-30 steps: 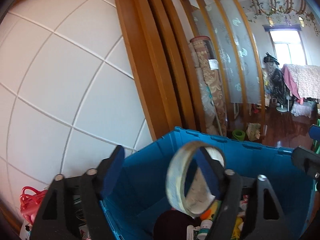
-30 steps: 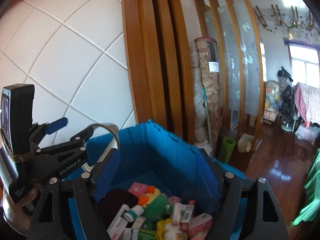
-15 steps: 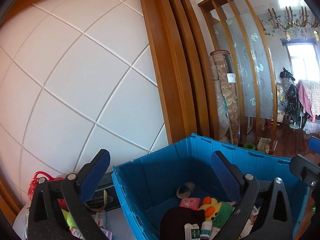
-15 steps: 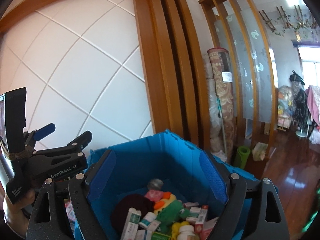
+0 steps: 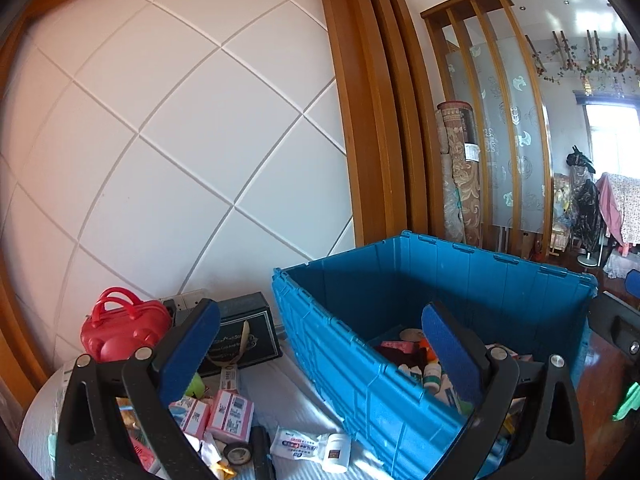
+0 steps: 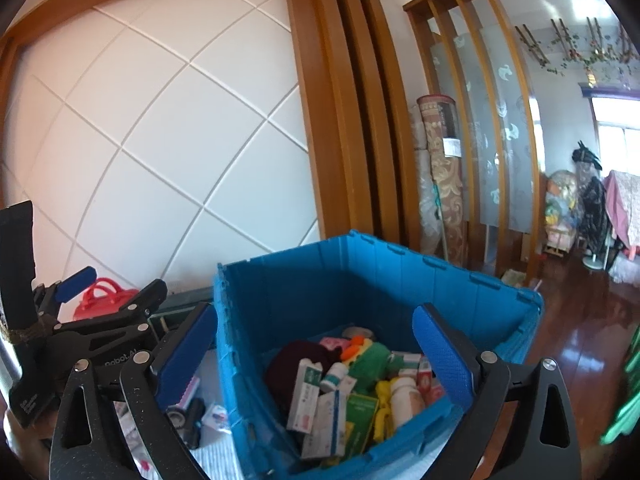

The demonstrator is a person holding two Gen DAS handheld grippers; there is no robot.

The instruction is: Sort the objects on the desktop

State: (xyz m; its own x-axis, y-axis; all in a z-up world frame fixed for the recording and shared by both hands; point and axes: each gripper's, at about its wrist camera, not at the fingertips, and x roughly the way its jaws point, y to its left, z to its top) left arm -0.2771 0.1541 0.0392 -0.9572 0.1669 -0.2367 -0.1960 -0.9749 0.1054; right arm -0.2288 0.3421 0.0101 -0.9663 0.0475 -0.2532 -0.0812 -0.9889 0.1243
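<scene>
Left gripper: the left gripper [image 5: 320, 344] has its jaws spread wide with nothing between them, held above the seam where the loose pile meets the crate, a sensible spot from which to choose the next piece.
Right gripper: the right gripper [image 6: 316, 344] is just as wide and empty, poised over the crate's open mouth, so it looks idle rather than reaching.
Blue crate: the blue crate [image 5: 472, 276] stands ahead and to the right of the left gripper, lid off, clearly the collecting bin; cartons, bottles and a green soft toy [image 6: 370, 356] lie heaped inside.
Unsorted things: below and left of the left gripper, on the white tabletop [image 5: 280, 396], sit pink cartons [image 5: 230, 410], a toothpaste box [image 5: 298, 444], a small white bottle [image 5: 338, 452] and a dark tape roll [image 5: 238, 450].
Farther back: a red toy case [image 5: 120, 328] and a black gift box [image 5: 244, 340] rest against the wall, beyond the left finger.
Judgement: sorting looks partway done, with the tabletop pile left to clear.
</scene>
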